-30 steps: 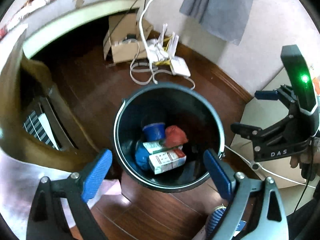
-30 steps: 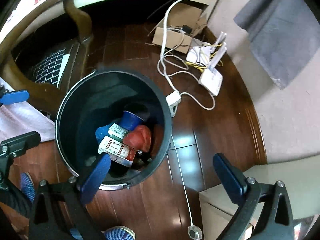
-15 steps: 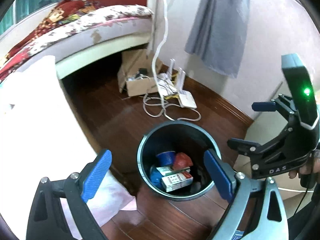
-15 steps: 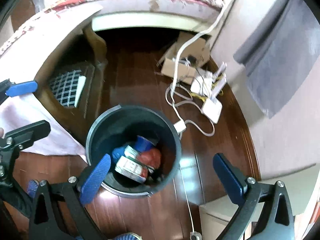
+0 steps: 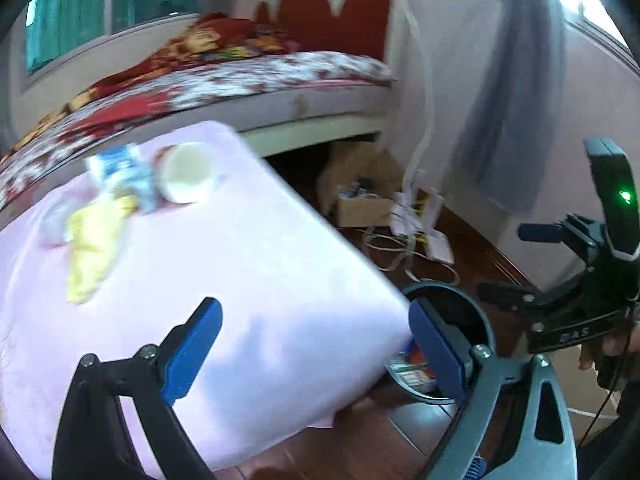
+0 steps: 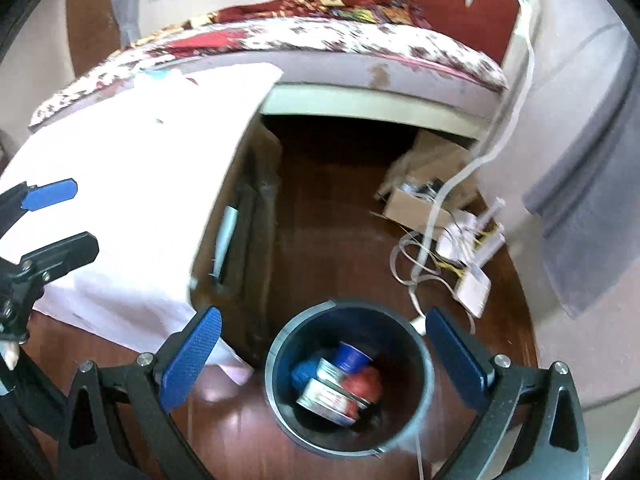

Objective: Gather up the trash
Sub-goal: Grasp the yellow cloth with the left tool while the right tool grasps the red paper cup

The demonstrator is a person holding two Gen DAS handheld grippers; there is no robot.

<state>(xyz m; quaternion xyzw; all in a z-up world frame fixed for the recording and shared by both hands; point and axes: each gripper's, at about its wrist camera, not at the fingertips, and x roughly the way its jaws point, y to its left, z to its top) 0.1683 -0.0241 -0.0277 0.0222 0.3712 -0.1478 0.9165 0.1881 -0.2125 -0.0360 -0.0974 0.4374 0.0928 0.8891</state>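
Observation:
A dark round bin (image 6: 422, 364) stands on the wood floor with cartons, a blue cup and red and blue wads inside; it also shows in the left wrist view (image 5: 476, 312), half hidden by the table. On the pink-clothed table (image 5: 248, 280) lie a yellow wrapper (image 5: 94, 244), a blue-white packet (image 5: 116, 168) and a white cup (image 5: 186, 176) on its side. My left gripper (image 5: 316, 344) is open and empty above the table's near corner. My right gripper (image 6: 320, 356) is open and empty above the bin; it also shows in the left wrist view (image 5: 532, 260).
A bed with a floral cover (image 6: 320, 36) runs along the back. A cardboard box (image 6: 416, 204), white routers (image 6: 476, 280) and loose cables (image 6: 412, 264) lie on the floor by the wall. A grey cloth (image 5: 516, 120) hangs on the wall.
Both grippers have risen and tilted up from over the bin. The table top with its trash has come into the left wrist view. Both stay open.

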